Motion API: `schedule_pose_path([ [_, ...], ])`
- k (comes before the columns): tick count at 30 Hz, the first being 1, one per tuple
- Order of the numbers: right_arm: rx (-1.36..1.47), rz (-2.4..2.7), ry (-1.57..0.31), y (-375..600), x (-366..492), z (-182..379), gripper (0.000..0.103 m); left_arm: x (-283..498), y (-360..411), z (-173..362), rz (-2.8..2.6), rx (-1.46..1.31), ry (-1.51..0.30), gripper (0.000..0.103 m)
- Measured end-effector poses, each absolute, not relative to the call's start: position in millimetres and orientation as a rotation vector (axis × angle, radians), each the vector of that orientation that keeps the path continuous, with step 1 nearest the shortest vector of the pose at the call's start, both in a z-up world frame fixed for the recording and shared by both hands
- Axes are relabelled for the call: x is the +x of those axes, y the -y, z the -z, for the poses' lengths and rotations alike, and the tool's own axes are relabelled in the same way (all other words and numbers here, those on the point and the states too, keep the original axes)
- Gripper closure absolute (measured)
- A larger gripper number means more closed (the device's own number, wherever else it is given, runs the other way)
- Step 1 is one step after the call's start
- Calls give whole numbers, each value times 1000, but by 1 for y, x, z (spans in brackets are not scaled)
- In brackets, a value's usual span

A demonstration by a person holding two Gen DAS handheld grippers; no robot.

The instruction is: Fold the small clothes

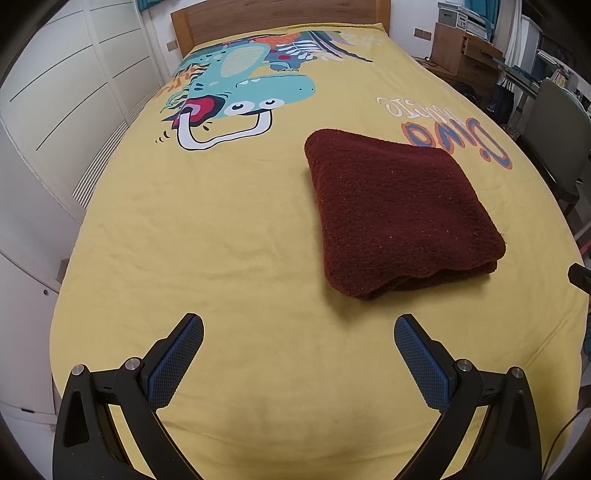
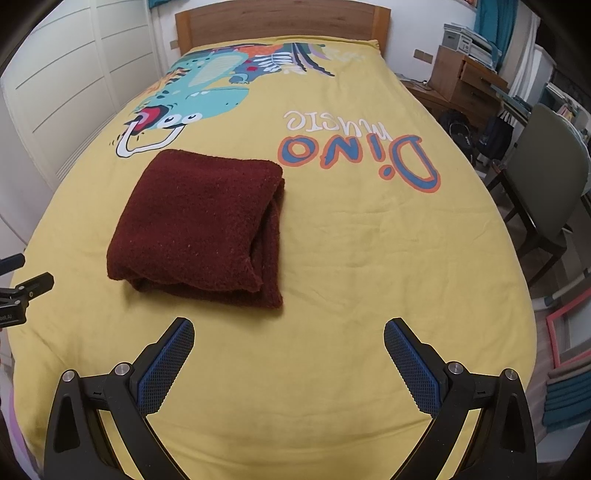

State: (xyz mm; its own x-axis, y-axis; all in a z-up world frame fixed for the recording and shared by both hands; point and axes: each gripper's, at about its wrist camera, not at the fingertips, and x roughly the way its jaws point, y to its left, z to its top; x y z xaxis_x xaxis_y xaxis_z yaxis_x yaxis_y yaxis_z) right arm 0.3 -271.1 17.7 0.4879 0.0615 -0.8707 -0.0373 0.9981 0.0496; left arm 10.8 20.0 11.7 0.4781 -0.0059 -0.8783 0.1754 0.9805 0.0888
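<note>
Where the dark red knitted garment (image 1: 399,210) (image 2: 199,225) lay, folded into a thick, roughly square bundle, it rested on the yellow bedspread (image 1: 221,240) (image 2: 369,277) around the middle of the bed; its layered edges showed along the near side and, in the right wrist view, along its right side, where the folds gaped slightly; nothing touched it. Just beyond it on the bedspread were a printed teal dinosaur (image 1: 251,88) (image 2: 199,99) and upside-down lettering reading "Dino music" (image 1: 458,133) (image 2: 362,151); the wooden headboard (image 1: 280,18) (image 2: 280,22) closed off the far end of the bed.

Nearer the cameras, the left tool (image 1: 298,354) hung over the bare bedspread with its jaws spread wide and nothing between its blue ribbed pads (image 1: 173,365); the garment sat ahead of it and to its right, apart from the fingers. Likewise the right tool (image 2: 289,356) was released, jaws wide apart and empty, blue pads (image 2: 166,369) facing inward; the garment lay ahead and to its left, near but not touching. Part of the left tool also showed at the left edge of the right wrist view.

White panelled wardrobe doors (image 1: 74,92) (image 2: 62,81) stood to the left of the bed; a grey-green chair (image 1: 554,129) (image 2: 546,177) and a wooden desk (image 1: 461,55) (image 2: 465,81) stood to the right.
</note>
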Motion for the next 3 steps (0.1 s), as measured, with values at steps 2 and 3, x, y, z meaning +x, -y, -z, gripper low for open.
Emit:
schedule_pose_path([
  [2, 27, -59, -1060, 272, -1, -16, 0, 11, -19, -12, 113, 179, -1069, 1],
  [3, 27, -59, -1060, 272, -1, -16, 0, 11, -18, -12, 115, 179, -1070, 1],
])
